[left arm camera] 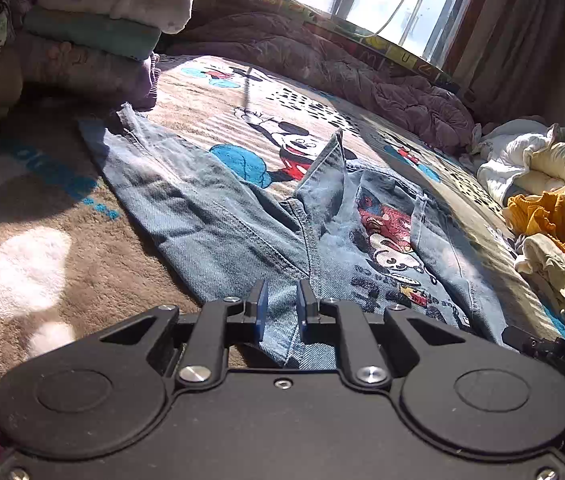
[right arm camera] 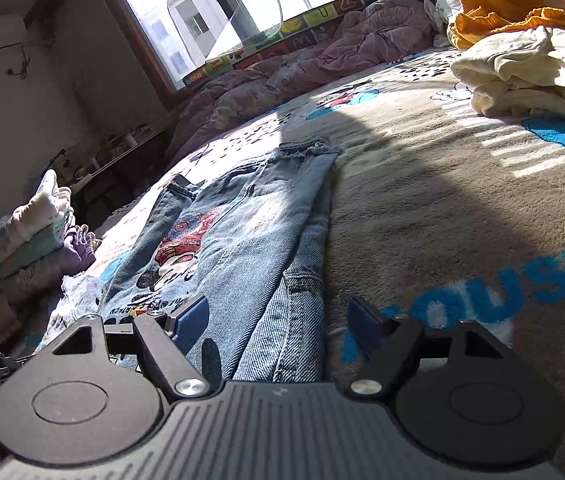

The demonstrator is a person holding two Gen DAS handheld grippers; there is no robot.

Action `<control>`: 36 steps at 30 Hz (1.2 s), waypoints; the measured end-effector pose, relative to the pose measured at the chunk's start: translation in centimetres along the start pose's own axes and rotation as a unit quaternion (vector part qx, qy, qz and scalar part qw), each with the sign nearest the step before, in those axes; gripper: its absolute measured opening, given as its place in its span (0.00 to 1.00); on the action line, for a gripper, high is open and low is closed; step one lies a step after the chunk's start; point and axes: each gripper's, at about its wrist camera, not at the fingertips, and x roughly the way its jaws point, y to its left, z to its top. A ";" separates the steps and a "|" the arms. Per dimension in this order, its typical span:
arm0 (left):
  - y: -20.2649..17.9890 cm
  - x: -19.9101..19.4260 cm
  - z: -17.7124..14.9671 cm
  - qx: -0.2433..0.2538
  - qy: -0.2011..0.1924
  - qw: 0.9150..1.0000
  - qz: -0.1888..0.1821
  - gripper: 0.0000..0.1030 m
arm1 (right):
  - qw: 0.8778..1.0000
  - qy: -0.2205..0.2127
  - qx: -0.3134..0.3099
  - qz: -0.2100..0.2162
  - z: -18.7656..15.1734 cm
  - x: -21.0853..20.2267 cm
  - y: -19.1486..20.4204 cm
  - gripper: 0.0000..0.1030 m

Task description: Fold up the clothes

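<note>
A blue denim jacket (left arm camera: 218, 220) with a cartoon print (left arm camera: 390, 240) lies spread on a Mickey Mouse blanket (left arm camera: 282, 120). My left gripper (left arm camera: 281, 306) has its jaws close together on a fold of the jacket's near hem. In the right wrist view the same jacket (right arm camera: 250, 240) lies with a sleeve (right arm camera: 306, 208) folded along its right side. My right gripper (right arm camera: 282, 320) is wide open, its fingers straddling the jacket's near edge. The right gripper's body shows at the left wrist view's right edge (left arm camera: 550, 350).
A stack of folded clothes (left arm camera: 94, 28) stands at the left. A heap of loose white and yellow clothes (left arm camera: 542, 192) lies at the right; it also shows in the right wrist view (right arm camera: 522, 40). A purple quilt (left arm camera: 362, 72) lies below the window.
</note>
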 end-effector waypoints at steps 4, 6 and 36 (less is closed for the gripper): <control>-1.0 2.5 -1.3 0.018 0.055 0.998 0.004 0.32 | 1.000 -0.008 -0.007 -0.004 -0.2 -0.2 0.2 0.73; -1.2 3.0 -1.5 0.009 0.074 0.997 0.016 0.29 | 1.000 -0.019 -0.006 -0.008 -0.1 -0.6 0.3 0.72; -9.4 7.2 -4.0 0.177 0.079 0.980 -0.047 0.99 | 0.994 0.017 0.101 -0.031 11.2 10.3 -5.7 0.66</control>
